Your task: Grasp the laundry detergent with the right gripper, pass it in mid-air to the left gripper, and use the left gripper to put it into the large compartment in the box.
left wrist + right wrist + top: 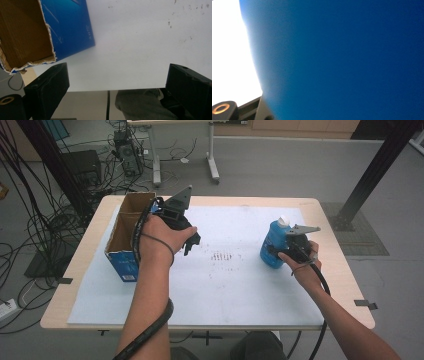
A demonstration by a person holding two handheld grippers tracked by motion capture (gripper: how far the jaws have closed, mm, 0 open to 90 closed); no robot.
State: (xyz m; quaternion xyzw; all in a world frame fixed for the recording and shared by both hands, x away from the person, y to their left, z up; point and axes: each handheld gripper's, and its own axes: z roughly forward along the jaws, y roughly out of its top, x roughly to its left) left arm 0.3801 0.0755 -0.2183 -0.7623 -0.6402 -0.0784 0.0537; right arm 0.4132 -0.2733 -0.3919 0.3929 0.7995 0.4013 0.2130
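A blue bottle (272,247) with a white cap stands upright on the white sheet (225,290) at the right. My right gripper (281,251) is shut on its body from the near right side. Its blue wall (342,60) looms close and blurred in the right gripper view. At the left stands an open blue cardboard box (127,237) with a brown inside and a torn rim (30,62). My left gripper (192,244) hovers just right of the box, tilted down toward the sheet. Its jaws (117,85) stand wide open with nothing between them.
The white sheet covers most of a wooden table (340,270). Dark smudges (222,256) mark the sheet's middle. Cables (30,220) and equipment lie on the floor at the far left, and a black post (375,170) rises at the far right. The person's knee (140,105) shows below the table's near edge.
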